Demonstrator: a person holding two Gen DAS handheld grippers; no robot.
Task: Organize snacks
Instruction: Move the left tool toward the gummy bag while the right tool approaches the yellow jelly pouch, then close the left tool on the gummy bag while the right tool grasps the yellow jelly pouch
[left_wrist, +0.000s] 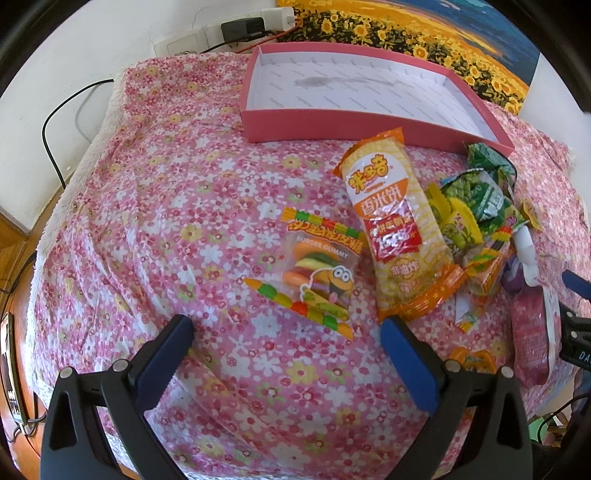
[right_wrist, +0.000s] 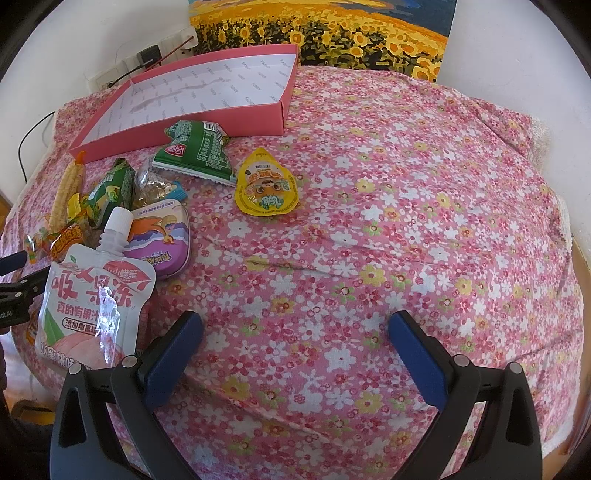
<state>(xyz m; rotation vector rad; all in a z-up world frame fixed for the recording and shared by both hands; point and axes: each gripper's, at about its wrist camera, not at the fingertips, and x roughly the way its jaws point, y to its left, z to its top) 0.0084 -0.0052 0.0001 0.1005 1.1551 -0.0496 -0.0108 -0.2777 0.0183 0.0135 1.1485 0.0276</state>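
An empty pink box (left_wrist: 369, 127) with a white floor stands at the back of the flowered cloth; it also shows in the right wrist view (right_wrist: 192, 122). My left gripper (left_wrist: 288, 325) is open and empty, just short of a burger gummy pack (left_wrist: 319, 266) and an orange rice cracker pack (left_wrist: 395, 221). Green snack packs (left_wrist: 480, 192) lie to their right. My right gripper (right_wrist: 295, 321) is open and empty over bare cloth. To its left lie a white jelly pouch (right_wrist: 92, 295), a purple tin (right_wrist: 162, 236), a green pack (right_wrist: 195, 151) and a yellow jelly cup (right_wrist: 266, 184).
A sunflower painting (right_wrist: 325, 33) leans on the white wall behind the box. A power strip with a black plug (left_wrist: 240, 27) and cables sit at the back left. The cloth (right_wrist: 424, 221) drops off at its edges onto wooden floor.
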